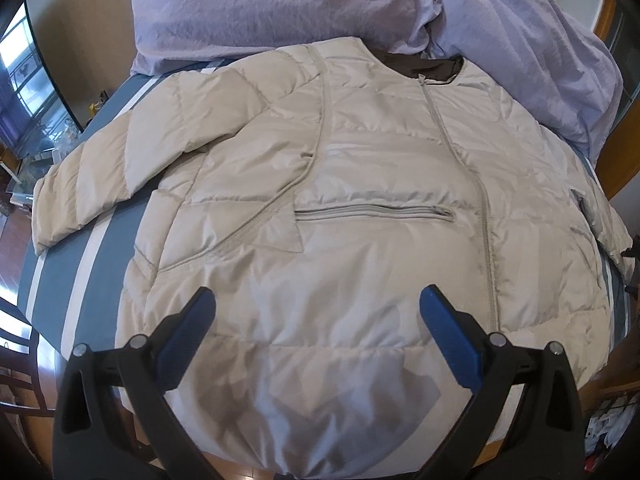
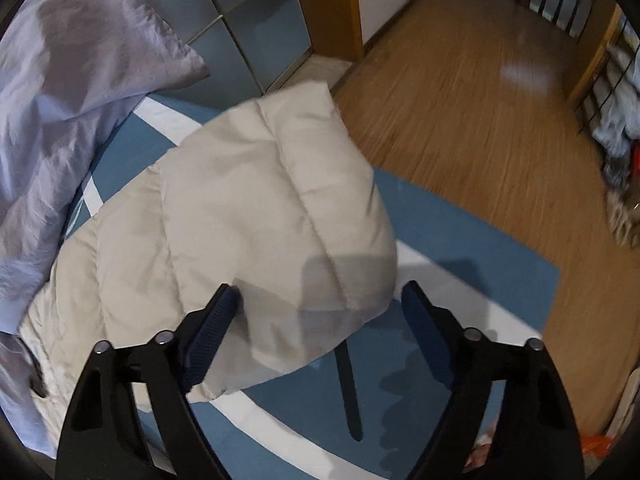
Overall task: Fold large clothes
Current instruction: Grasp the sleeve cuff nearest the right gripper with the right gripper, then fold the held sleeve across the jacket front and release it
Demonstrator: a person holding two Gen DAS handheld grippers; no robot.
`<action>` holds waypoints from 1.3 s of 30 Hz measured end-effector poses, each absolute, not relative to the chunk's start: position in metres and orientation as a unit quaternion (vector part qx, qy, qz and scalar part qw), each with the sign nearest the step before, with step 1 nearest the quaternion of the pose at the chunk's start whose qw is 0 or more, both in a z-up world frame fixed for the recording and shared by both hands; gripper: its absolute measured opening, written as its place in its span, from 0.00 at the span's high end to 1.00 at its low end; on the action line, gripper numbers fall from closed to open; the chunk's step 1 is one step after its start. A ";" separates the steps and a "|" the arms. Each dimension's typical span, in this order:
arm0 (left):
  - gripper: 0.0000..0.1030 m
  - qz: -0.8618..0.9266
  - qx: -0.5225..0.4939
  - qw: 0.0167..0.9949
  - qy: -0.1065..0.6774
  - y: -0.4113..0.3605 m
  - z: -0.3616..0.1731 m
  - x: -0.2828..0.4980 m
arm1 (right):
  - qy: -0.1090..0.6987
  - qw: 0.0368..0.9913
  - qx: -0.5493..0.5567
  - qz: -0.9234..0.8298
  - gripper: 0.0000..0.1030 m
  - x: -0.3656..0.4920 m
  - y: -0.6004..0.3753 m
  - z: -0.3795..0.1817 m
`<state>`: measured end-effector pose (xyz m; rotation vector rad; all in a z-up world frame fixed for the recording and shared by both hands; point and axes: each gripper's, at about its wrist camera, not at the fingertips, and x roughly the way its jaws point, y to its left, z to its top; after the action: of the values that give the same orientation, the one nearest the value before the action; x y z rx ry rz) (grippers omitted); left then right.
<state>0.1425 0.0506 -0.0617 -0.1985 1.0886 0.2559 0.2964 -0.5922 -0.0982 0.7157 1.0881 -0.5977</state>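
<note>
Left gripper (image 1: 318,304) hovering over hem of beige puffer jacket (image 1: 340,184), jaws standing apart, nothing clamped. Right gripper (image 2: 320,300) hanging above jacket sleeve cuff (image 2: 280,216), jaws apart, pads not pressing fabric. Jacket lying front-up, zipped, on blue-and-white striped bedsheet (image 1: 72,280); pocket zipper (image 1: 376,213) showing mid-chest. Dark strap (image 2: 349,392) lying on sheet beneath right gripper. Lavender duvet (image 1: 280,4) bunching beyond collar, covering jacket's far edge. Wooden floor (image 2: 460,100) blurring beyond bed; clutter at right edge hard to make out.
</note>
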 end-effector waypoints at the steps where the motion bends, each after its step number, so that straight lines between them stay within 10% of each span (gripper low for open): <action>1: 0.02 0.124 -0.096 0.842 0.516 0.053 -0.062 0.142 | 0.495 0.759 0.324 -0.272 0.23 0.294 -0.592 -0.097; 10: 0.02 0.127 -0.110 0.836 0.522 0.065 -0.067 0.143 | 0.480 0.783 0.305 -0.250 0.79 0.302 -0.579 -0.089; 39: 0.02 0.145 -0.164 0.845 0.487 0.128 -0.060 0.140 | 0.474 0.876 0.082 0.023 0.83 0.396 -0.262 -0.018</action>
<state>0.1404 0.1281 -0.0595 -0.3451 1.0284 0.3056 0.3963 -0.2618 -0.0178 0.1703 0.9892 0.0484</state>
